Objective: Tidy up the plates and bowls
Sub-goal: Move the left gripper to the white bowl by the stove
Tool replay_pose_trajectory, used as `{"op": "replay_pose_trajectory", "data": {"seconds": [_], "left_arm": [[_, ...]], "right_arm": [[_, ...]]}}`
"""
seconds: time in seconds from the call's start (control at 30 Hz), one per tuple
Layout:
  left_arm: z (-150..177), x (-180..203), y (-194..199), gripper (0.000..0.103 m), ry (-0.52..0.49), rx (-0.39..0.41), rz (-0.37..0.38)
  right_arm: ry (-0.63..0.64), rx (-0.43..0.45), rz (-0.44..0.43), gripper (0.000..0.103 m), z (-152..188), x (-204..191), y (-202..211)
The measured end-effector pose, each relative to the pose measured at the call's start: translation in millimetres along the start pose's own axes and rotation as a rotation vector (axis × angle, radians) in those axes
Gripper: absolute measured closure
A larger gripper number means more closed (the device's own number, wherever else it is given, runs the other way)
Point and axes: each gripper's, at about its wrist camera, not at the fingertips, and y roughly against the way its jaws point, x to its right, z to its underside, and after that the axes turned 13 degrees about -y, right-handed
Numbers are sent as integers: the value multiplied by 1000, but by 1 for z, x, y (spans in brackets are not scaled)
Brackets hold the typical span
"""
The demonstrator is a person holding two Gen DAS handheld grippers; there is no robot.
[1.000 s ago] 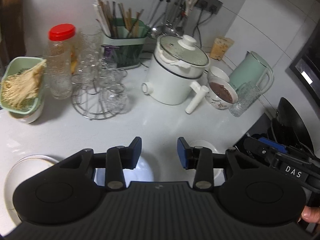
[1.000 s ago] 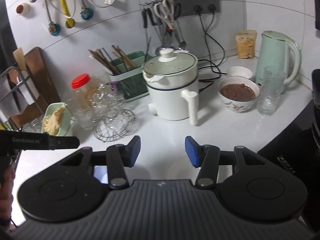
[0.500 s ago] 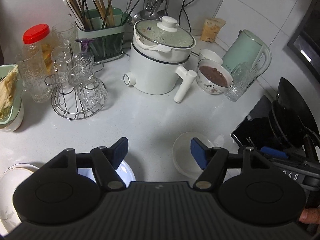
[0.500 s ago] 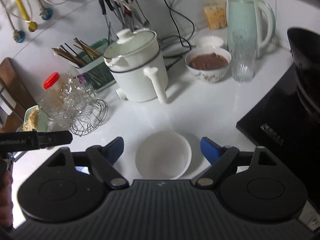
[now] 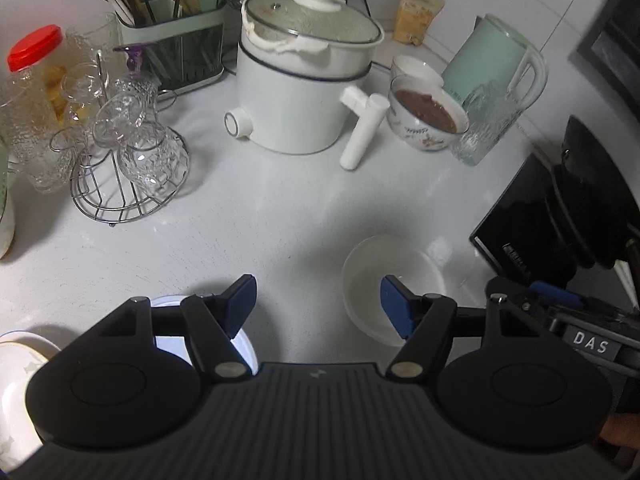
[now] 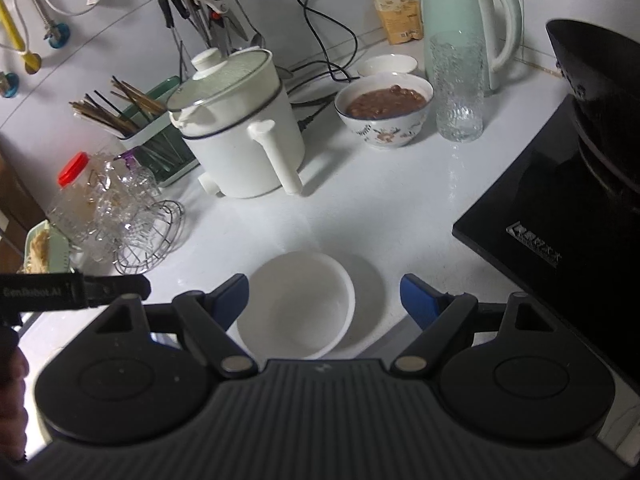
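An empty white bowl [image 6: 298,304] sits on the white counter near its front edge; it also shows in the left wrist view [image 5: 384,276]. My right gripper [image 6: 324,300] is open and hovers above the bowl, which shows between its fingers. My left gripper [image 5: 316,304] is open and empty, just left of the bowl. A blue-white bowl [image 5: 172,340] lies under my left finger. A white plate [image 5: 16,376] lies at the far left front. A patterned bowl of brown food [image 6: 384,112] stands at the back, with a small white bowl [image 6: 387,66] behind it.
A white electric pot [image 6: 236,128] with a long handle stands mid-counter. A wire rack of glasses [image 5: 128,152], a red-lidded jar [image 5: 32,92] and a chopstick holder [image 5: 172,36] are at the left. A green kettle [image 6: 464,20], a glass [image 6: 458,88] and a black stove [image 6: 560,208] are at the right.
Both grippers have opened wider and tilted down over the counter. The white bowl has come into view between the right gripper's fingers.
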Motion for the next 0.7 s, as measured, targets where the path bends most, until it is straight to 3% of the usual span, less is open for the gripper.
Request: {"op": "replay_pose_trajectory", "data": {"seconds": [0.37,0.47,0.6,0.7], "left_arm": [[-4,0,-35,31,48,20,59],[-4,4,-50,32,45,-5,79],[-2,11,-68,36,38,-30,108],[-1,15,-81,41,24,-57,126]], "right_arm": [[-113,-5,14,28,10,19,-24],[-144,-11,9,36,13,21,-34],[-121,2,16,39,13,19,-46],[-132,-20,20,51,10,20,-57]]}}
